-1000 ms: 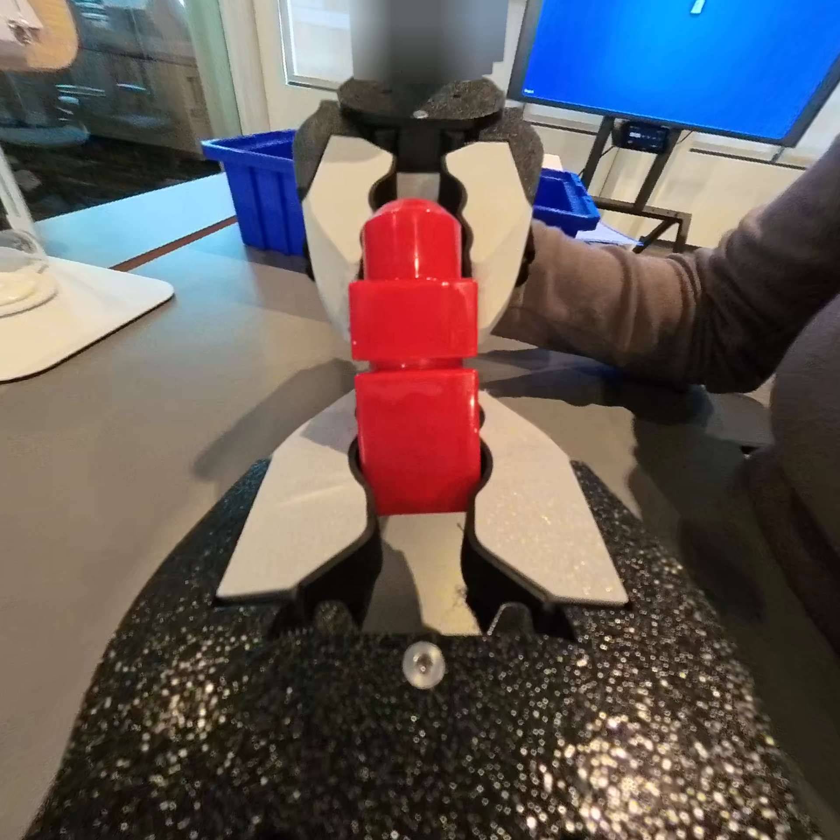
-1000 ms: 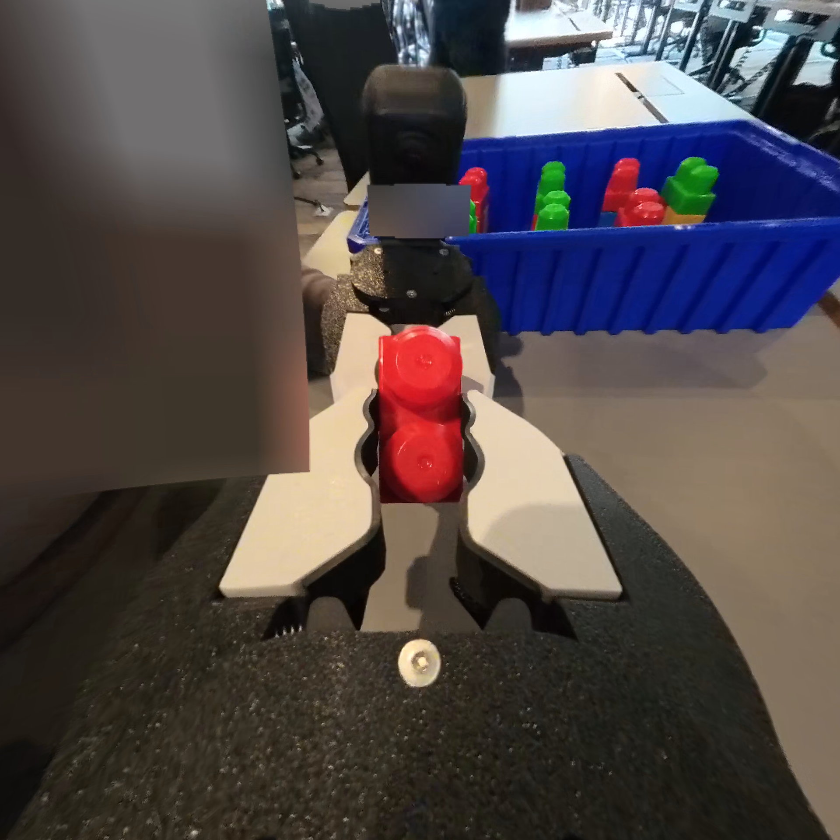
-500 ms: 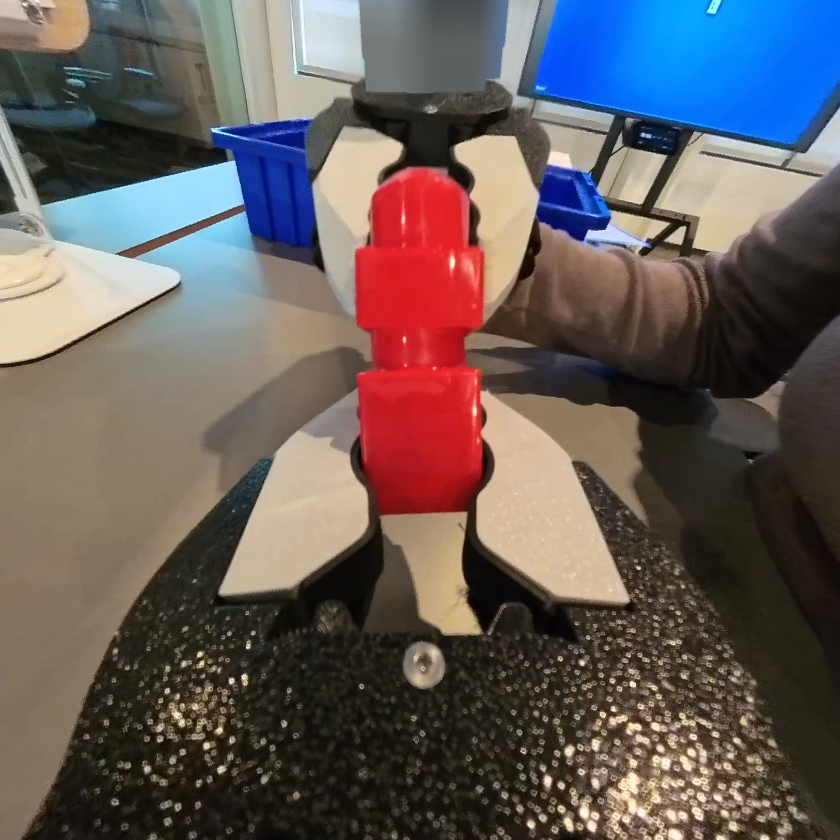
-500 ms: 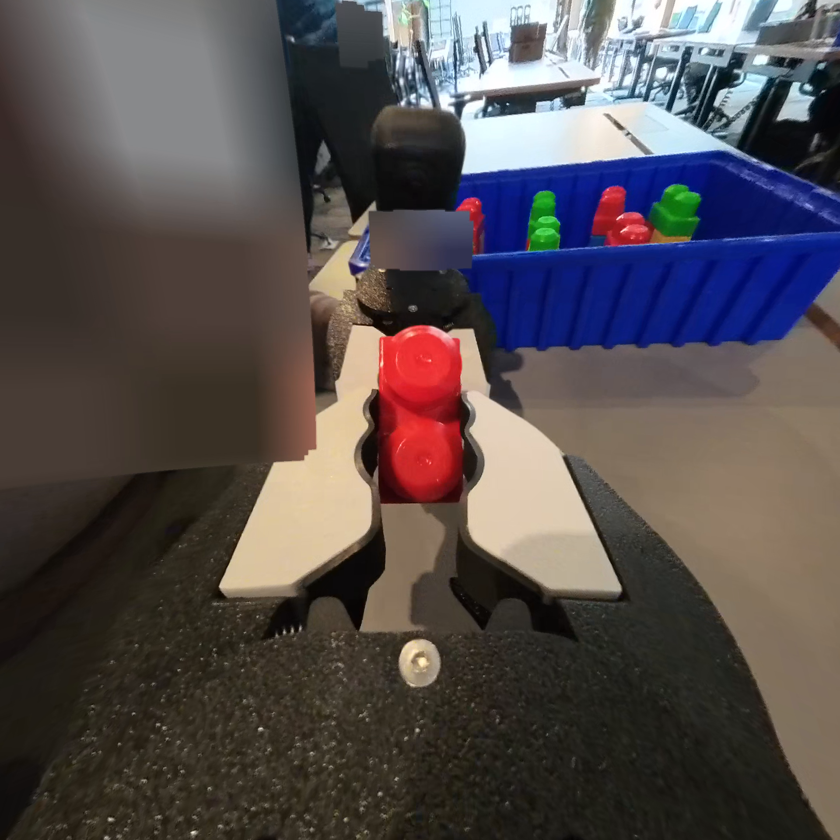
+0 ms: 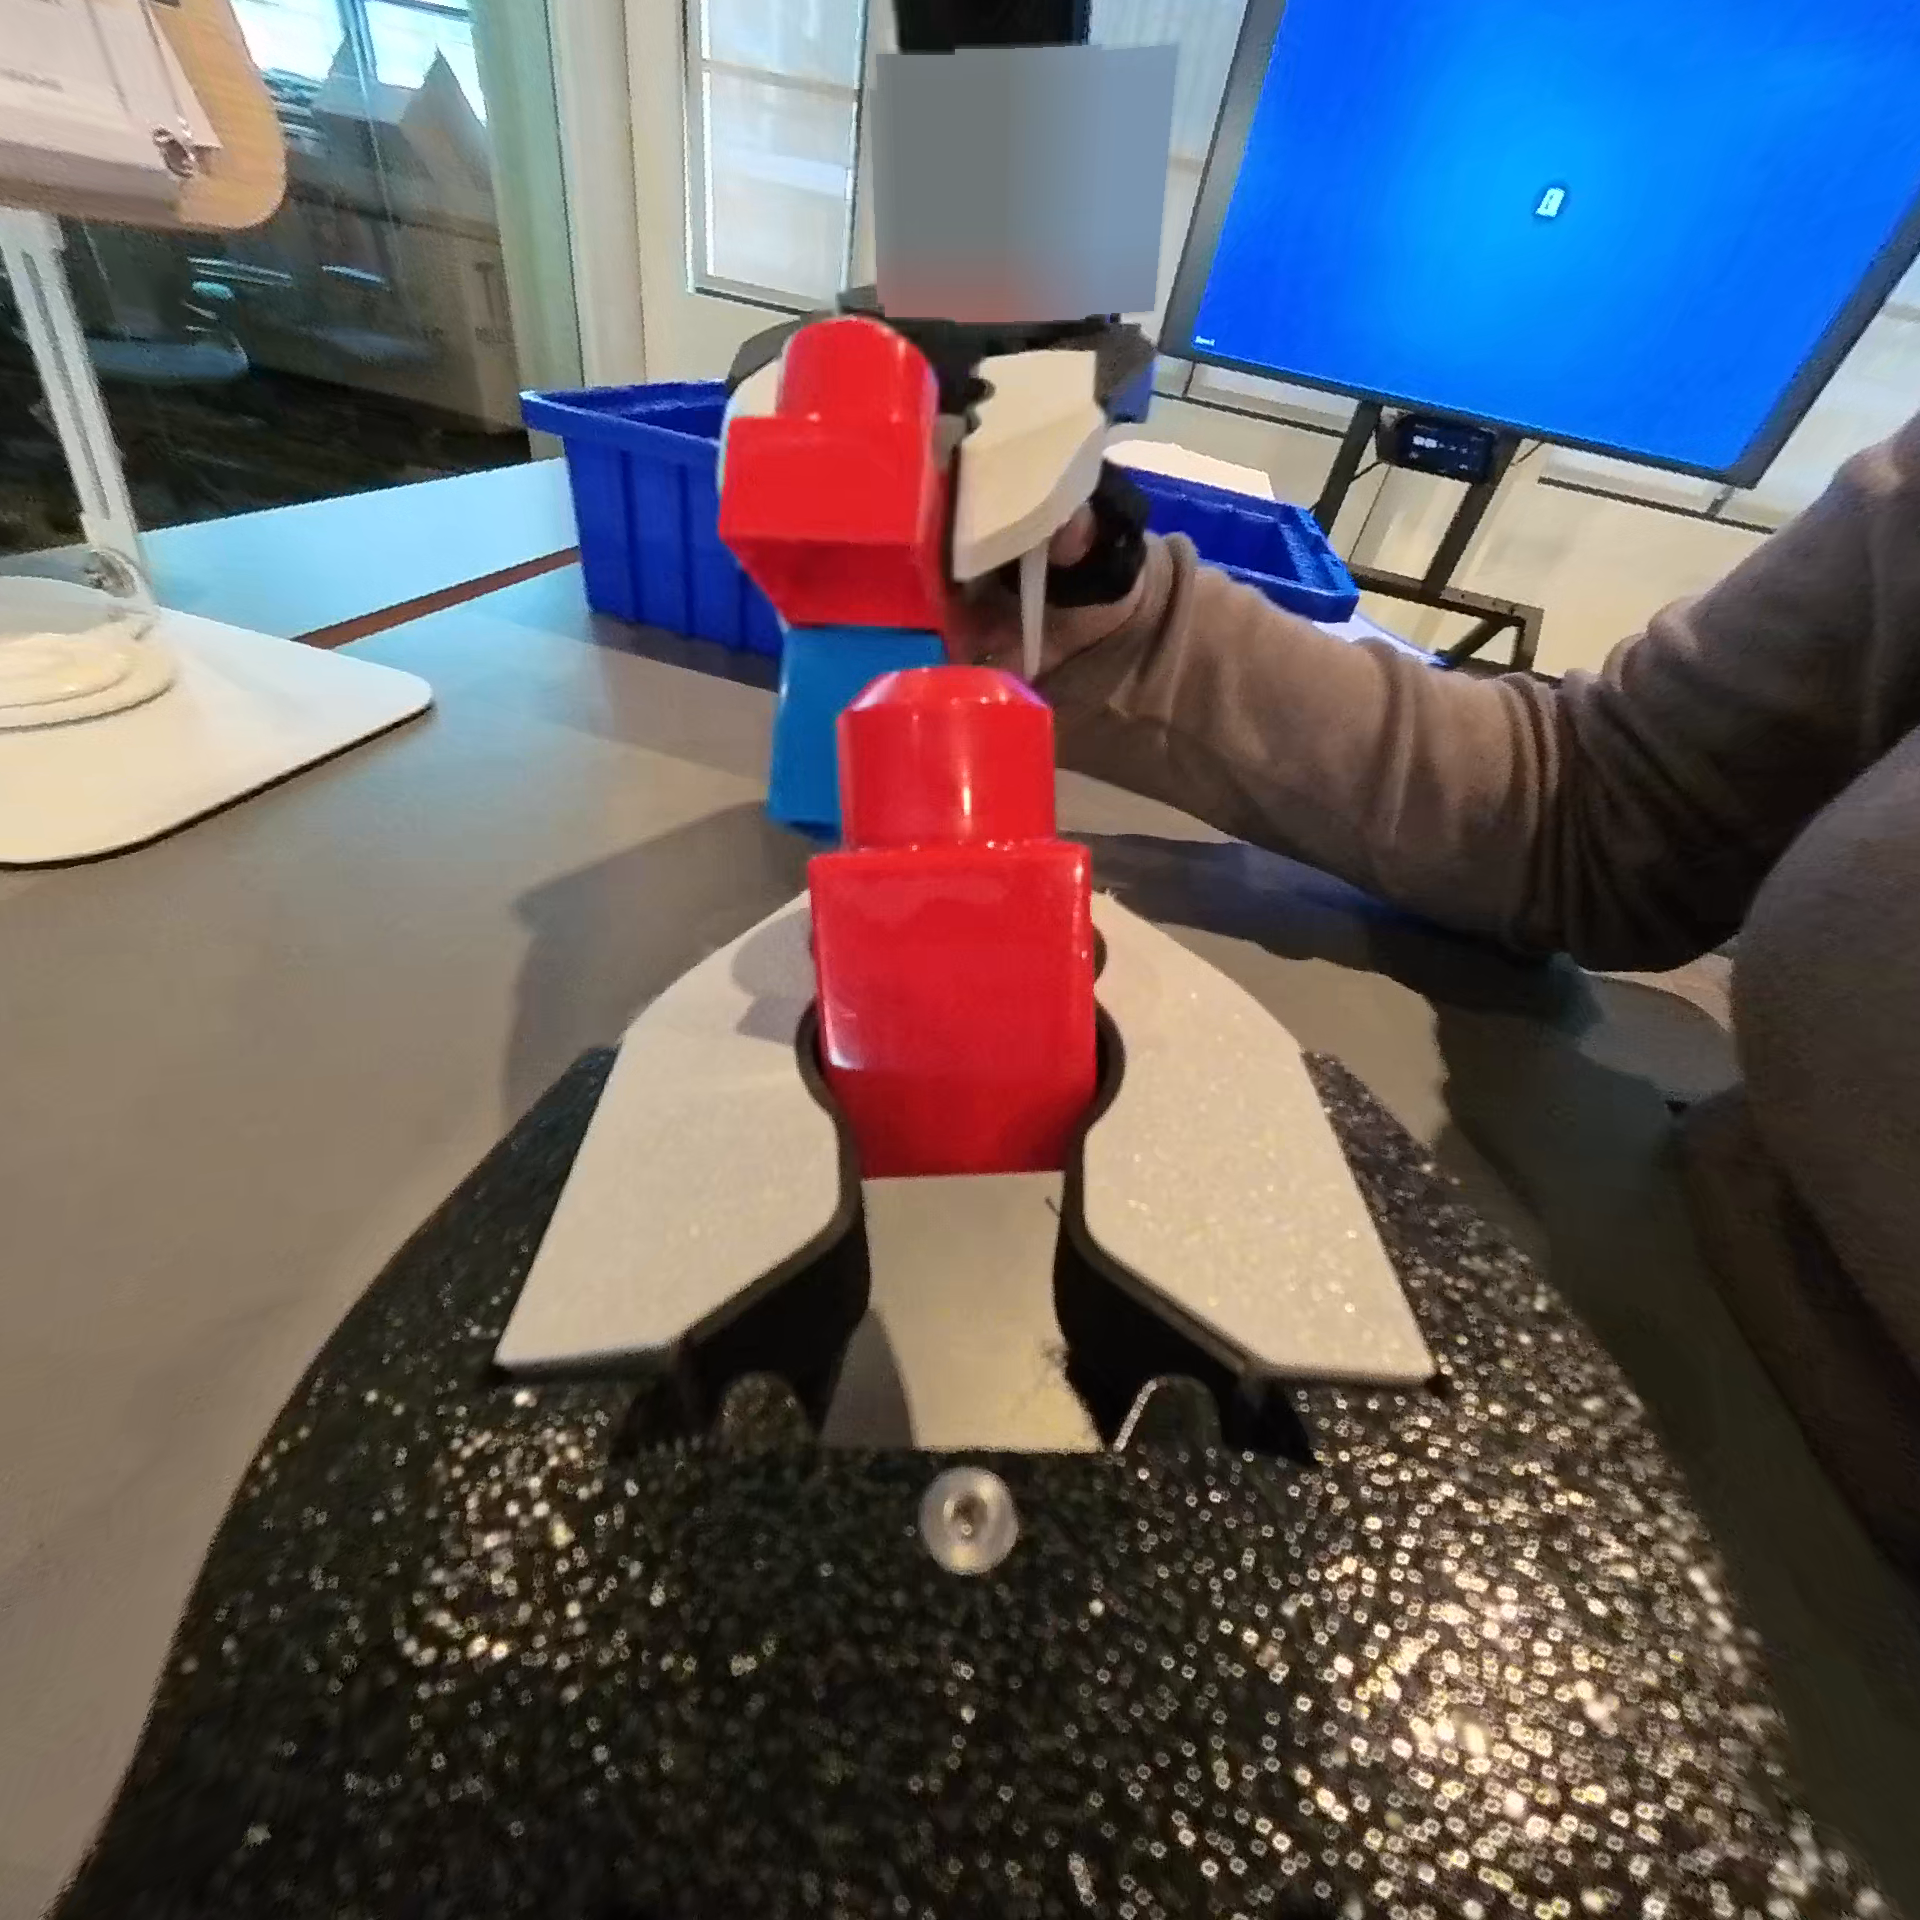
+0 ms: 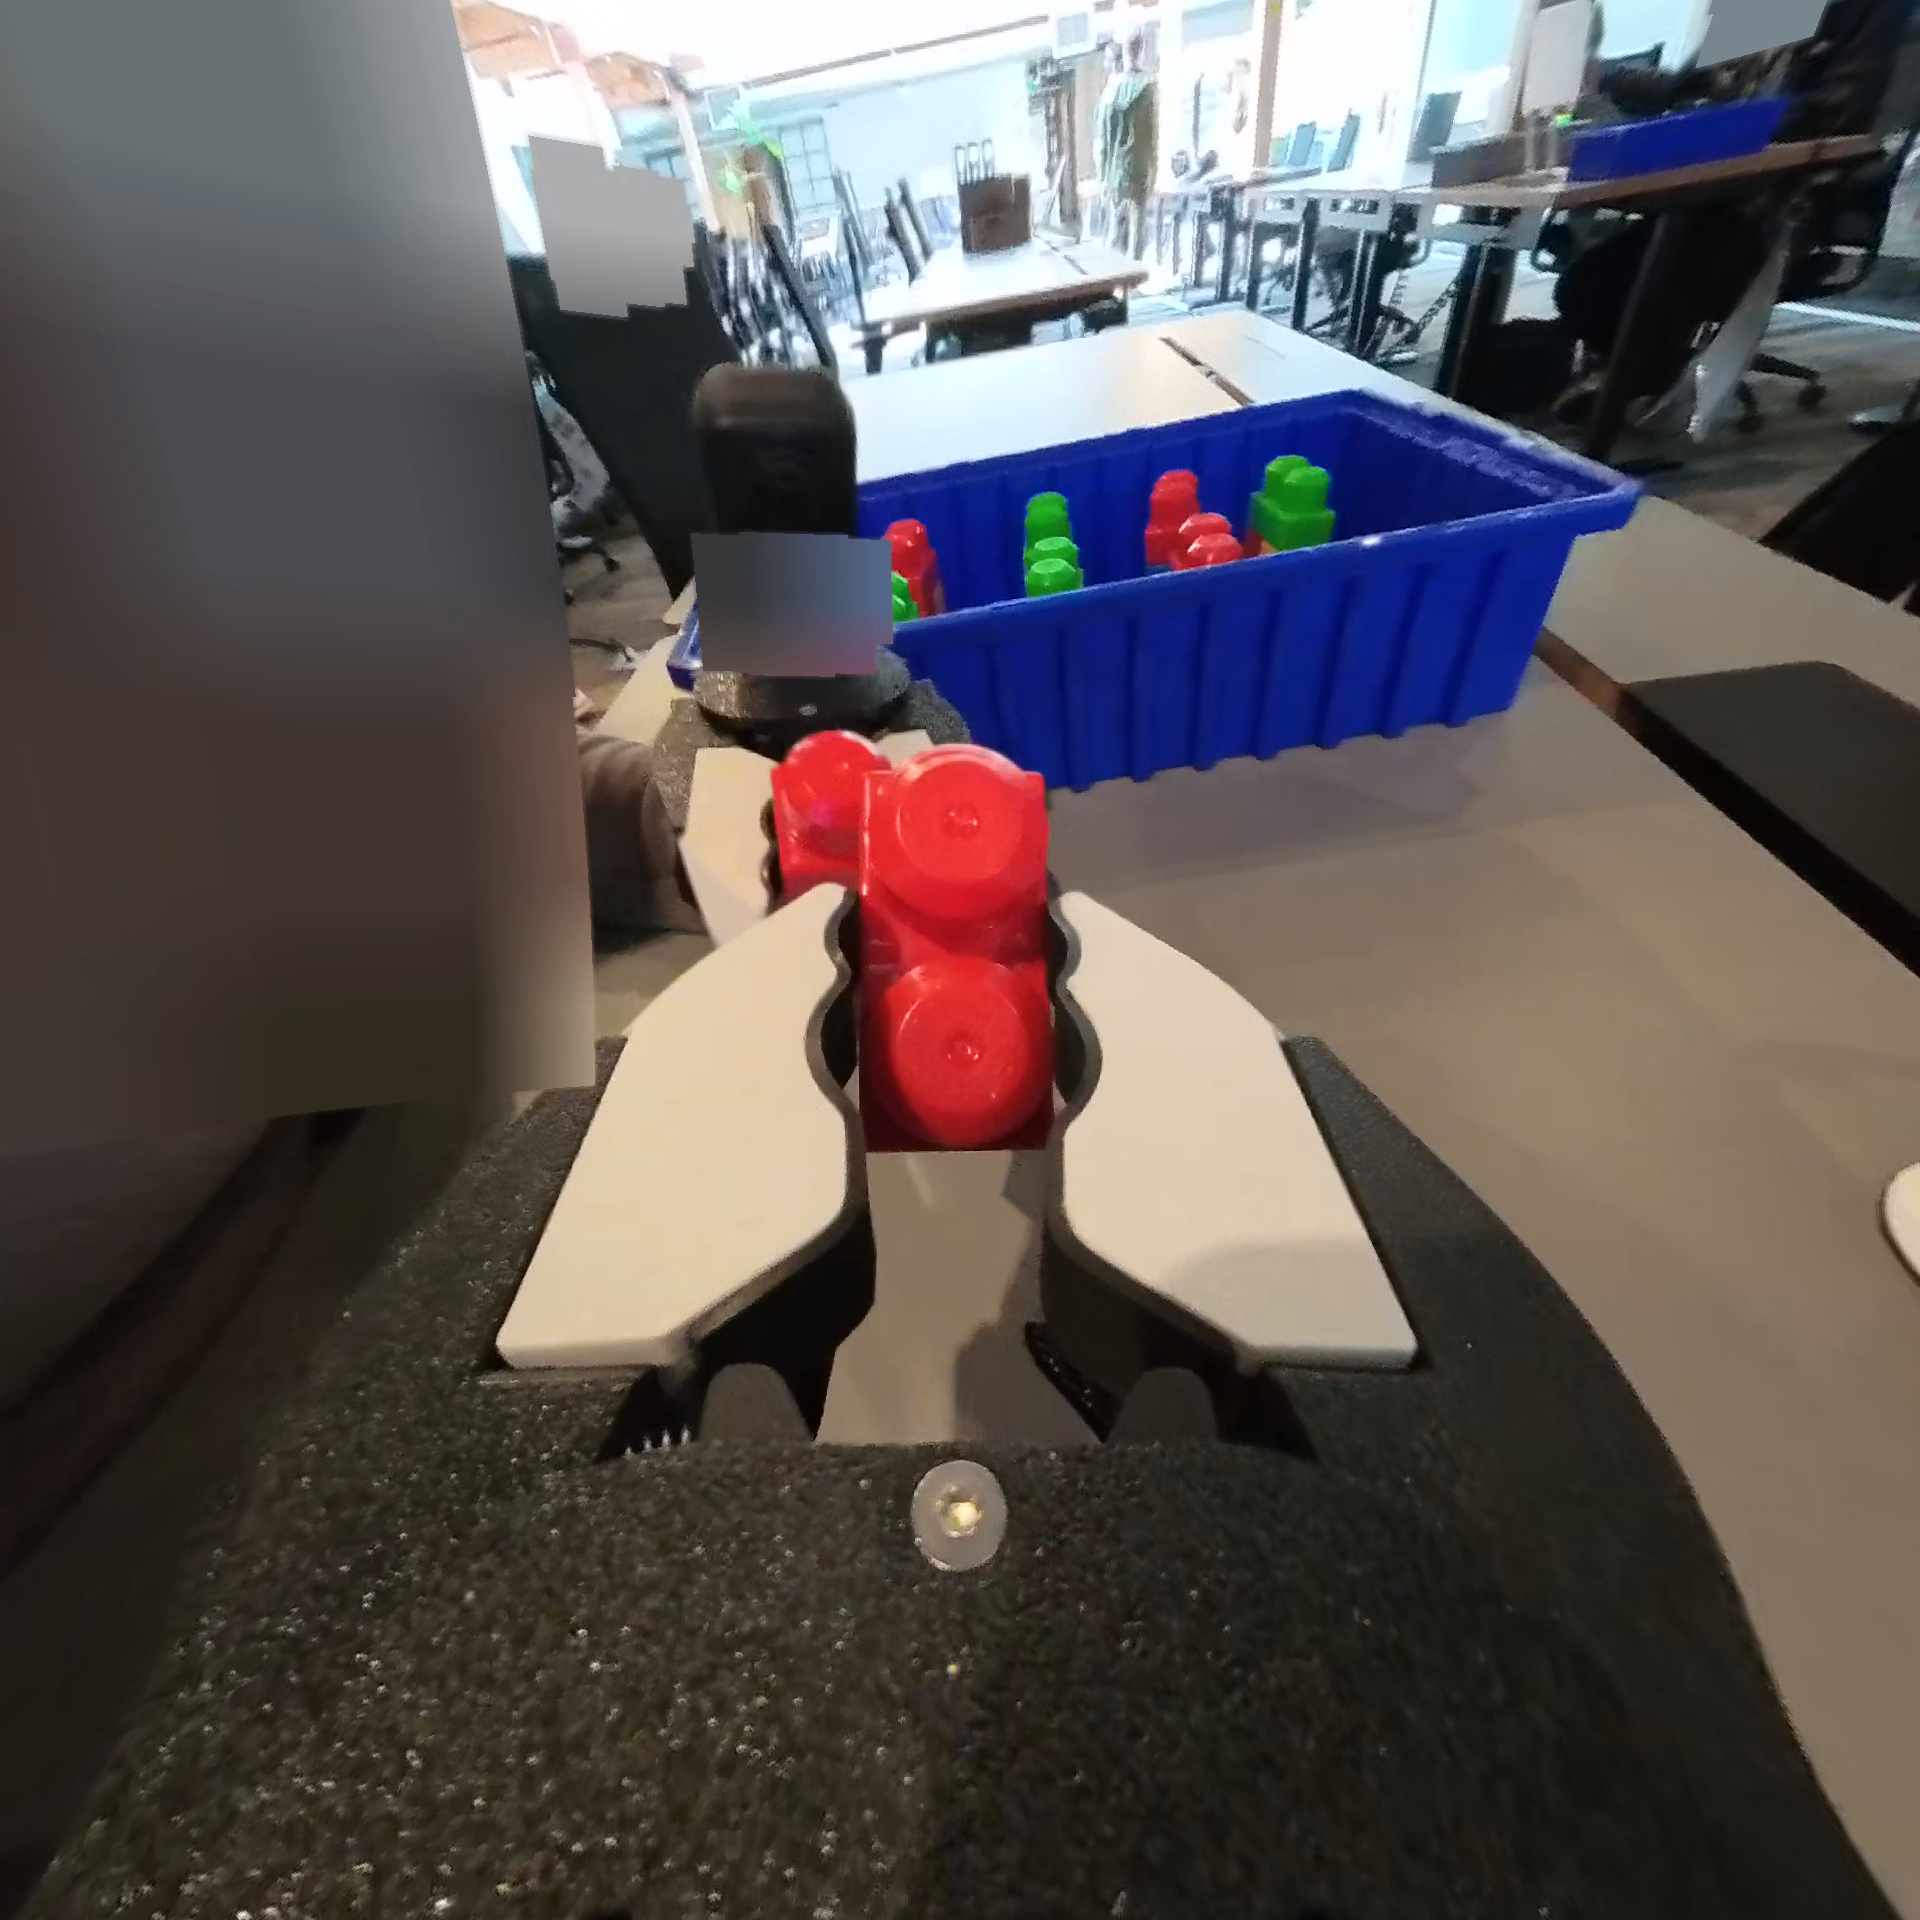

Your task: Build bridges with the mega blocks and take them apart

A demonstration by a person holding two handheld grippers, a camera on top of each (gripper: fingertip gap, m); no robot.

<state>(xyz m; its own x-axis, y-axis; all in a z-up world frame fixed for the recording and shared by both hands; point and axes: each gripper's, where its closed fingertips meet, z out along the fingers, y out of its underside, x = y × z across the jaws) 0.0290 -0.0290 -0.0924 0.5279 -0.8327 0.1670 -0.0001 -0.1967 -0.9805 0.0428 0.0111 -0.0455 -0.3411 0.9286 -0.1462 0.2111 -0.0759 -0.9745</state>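
Observation:
My left gripper [image 5: 951, 935] is shut on a red single-stud block [image 5: 951, 997], stud pointing away. My right gripper [image 6: 951, 914] is shut on a red two-stud block [image 6: 956, 956], studs facing the camera. The two red blocks are apart. In the left wrist view the two-stud block [image 5: 831, 488] hangs tilted, above and left of the single-stud block. In the right wrist view the single-stud block [image 6: 821, 821] sits just behind and left of the two-stud block. A blue block [image 5: 821, 727] stands on the grey table [image 5: 260, 987] beyond them.
A blue bin [image 6: 1247, 665] holding several red and green blocks [image 6: 1288, 509] stands on the table past the grippers; it also shows in the left wrist view [image 5: 644, 509]. A white pad [image 5: 208, 727] lies at the left. A person's grey sleeve [image 5: 1455, 748] reaches in from the right. My right fingertips sit around 7 cm from my left ones.
The two red blocks were joined end to end between the grippers. They have come apart, and the right gripper's block has lifted up and tilted to the left.

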